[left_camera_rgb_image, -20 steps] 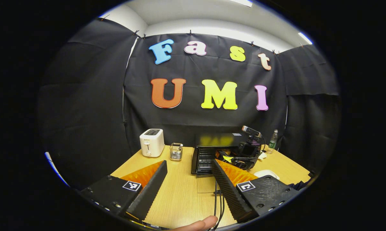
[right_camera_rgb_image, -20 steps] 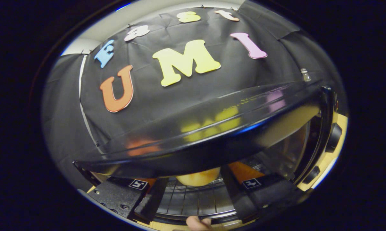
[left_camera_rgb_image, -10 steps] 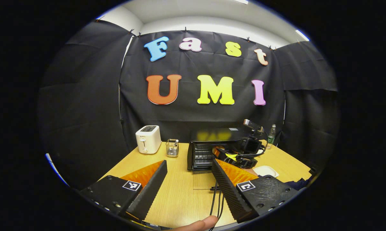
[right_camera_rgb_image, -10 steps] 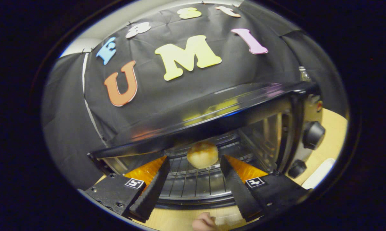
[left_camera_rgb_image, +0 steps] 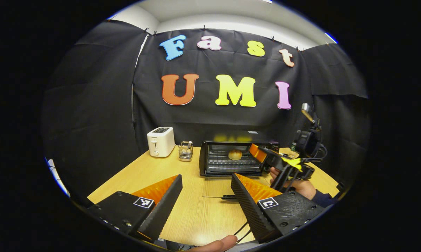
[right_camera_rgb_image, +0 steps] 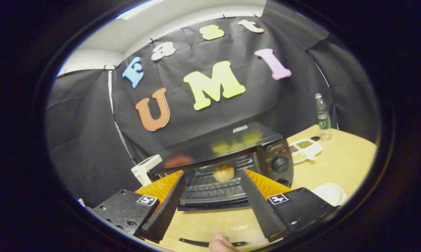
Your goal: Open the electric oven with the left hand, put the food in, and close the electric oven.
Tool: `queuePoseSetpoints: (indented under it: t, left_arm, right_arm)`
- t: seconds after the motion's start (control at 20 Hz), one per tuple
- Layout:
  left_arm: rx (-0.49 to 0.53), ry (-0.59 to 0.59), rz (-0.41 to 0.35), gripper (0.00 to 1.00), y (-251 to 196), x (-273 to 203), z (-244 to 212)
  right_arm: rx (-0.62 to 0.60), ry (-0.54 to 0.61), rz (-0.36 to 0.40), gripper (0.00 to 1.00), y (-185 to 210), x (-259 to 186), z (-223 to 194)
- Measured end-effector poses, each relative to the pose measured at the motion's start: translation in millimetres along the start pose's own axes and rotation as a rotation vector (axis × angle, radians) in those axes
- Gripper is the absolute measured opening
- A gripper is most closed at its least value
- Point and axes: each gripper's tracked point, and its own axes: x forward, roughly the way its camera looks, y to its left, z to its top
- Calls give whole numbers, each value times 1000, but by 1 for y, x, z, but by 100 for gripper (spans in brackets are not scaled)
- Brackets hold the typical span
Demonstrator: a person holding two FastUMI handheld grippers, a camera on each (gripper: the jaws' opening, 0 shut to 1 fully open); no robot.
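Observation:
The black electric oven (left_camera_rgb_image: 210,164) stands at the table's back with its glass door (left_camera_rgb_image: 215,187) folded down flat. A round bun (left_camera_rgb_image: 235,154) rests on the wire rack inside. My left gripper (left_camera_rgb_image: 205,206) hovers open over the table, well in front of the door, holding nothing. My right gripper (left_camera_rgb_image: 266,157), held by a hand, is just off the oven's right front. In the right gripper view, the right gripper (right_camera_rgb_image: 212,206) stands open above the lowered door, with the bun (right_camera_rgb_image: 223,172) farther in on the rack of the oven (right_camera_rgb_image: 277,164).
A white toaster (left_camera_rgb_image: 160,141) and a small wire holder (left_camera_rgb_image: 185,151) sit left of the oven. Right of it are a divided white dish (right_camera_rgb_image: 305,147), a water bottle (right_camera_rgb_image: 323,113) and a white plate (right_camera_rgb_image: 327,193). Black cables (left_camera_rgb_image: 242,229) trail near the table's front edge.
The right gripper has drawn back out of the oven, open, leaving the bun on the rack. The left gripper has pulled farther back from the oven.

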Motion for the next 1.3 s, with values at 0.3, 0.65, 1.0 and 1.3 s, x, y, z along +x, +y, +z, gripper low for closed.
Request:
queuePoseSetpoints:
  t: [0.3,0.65,1.0,1.3]
  left_arm:
    - [25,83,-49,93,-37,27,-30]
    - [5,234,-100,93,-75,58,-83]
    - [-36,415,-122,93,-97,91,-148]
    - [17,495,-110,93,-115,109,-183]
  right_arm:
    - [-24,2,38,96,-15,-85,55]
    - [-145,-98,-11,95,-44,-169,131]
    - [-230,-137,-120,95,-79,-245,157]
    - [-238,-118,-127,96,-102,-271,147]
